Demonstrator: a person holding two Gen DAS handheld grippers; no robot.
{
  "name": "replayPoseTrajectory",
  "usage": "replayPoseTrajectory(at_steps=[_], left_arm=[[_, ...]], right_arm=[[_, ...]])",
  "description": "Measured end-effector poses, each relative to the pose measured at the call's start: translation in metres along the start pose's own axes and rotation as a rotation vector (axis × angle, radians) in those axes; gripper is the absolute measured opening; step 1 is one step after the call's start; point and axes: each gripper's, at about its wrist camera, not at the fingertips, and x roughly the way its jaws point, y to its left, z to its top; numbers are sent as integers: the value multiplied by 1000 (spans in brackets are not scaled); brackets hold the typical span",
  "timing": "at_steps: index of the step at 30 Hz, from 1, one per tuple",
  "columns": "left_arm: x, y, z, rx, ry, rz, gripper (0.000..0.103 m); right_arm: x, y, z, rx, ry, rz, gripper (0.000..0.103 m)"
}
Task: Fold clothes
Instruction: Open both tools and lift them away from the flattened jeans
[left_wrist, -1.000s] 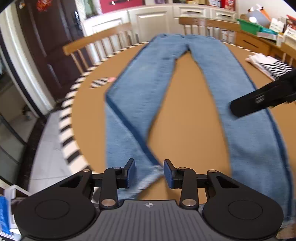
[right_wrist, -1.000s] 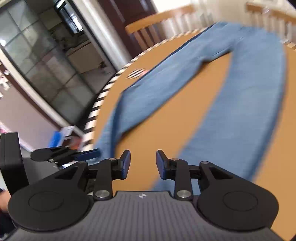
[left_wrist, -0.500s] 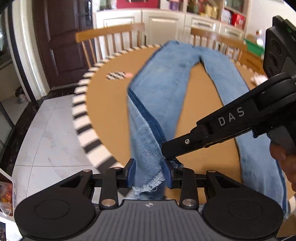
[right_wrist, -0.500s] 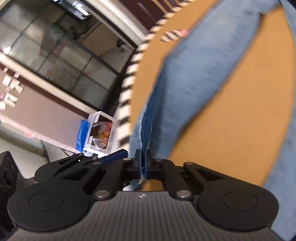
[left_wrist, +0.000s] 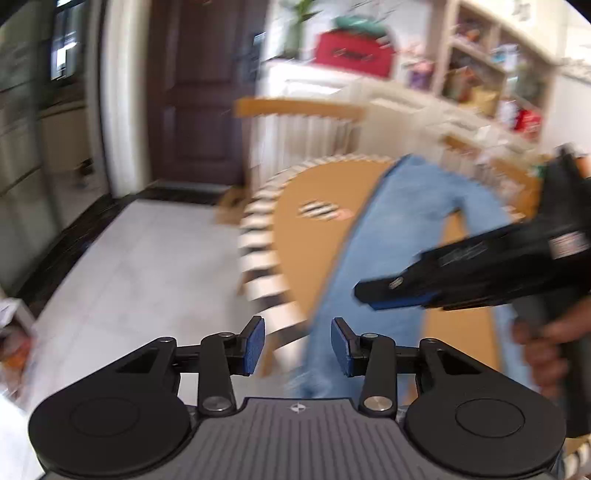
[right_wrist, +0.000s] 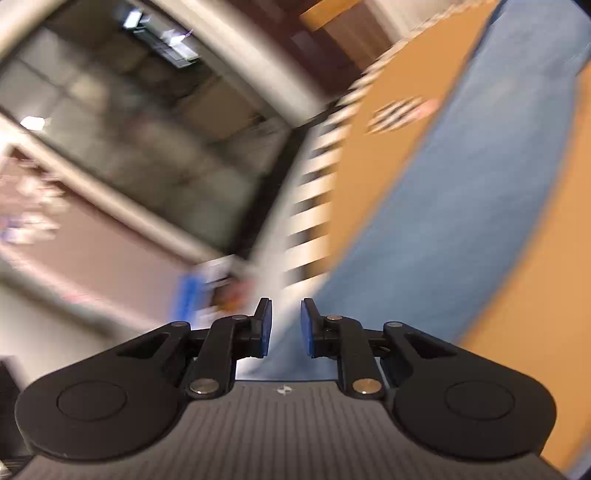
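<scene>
One pair of light-blue jeans (left_wrist: 402, 221) lies on the round brown table (left_wrist: 314, 236) in the left wrist view, the near leg running along the table's left edge and drooping over the near rim, where its hem blurs into a pale smear. The left gripper (left_wrist: 297, 345) hangs beyond that rim with its blue-padded jaws apart and nothing between them. Off the table's striped edge, pale floor tiles (left_wrist: 140, 266) lie bare as far as the dark door (left_wrist: 207, 92). At the right, the right gripper (left_wrist: 391, 295) reaches over the leg; from this side I cannot tell how its jaws stand, and a hand (left_wrist: 543, 347) on its handle is cut off by the frame. A small striped patch (left_wrist: 319, 211) lies near the left edge, too blurred to identify.

Seen from the right wrist, the jeans (right_wrist: 461, 192) slant from the upper right corner down toward the right gripper (right_wrist: 286, 325), whose jaws stand apart and empty. Bare table (right_wrist: 373, 155) shows on either side of the leg; everything past the rim is streaked.
</scene>
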Motion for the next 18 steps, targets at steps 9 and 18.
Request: replayPoseTrajectory(at_steps=[9,18], left_arm=[[56,3,-21,60,137,108,42],[59,-7,6,33,88,45,49]], right_arm=[[5,-17,-17,-162,25,-115,25],[-94,-61,-16,-258,-239,-475,39]])
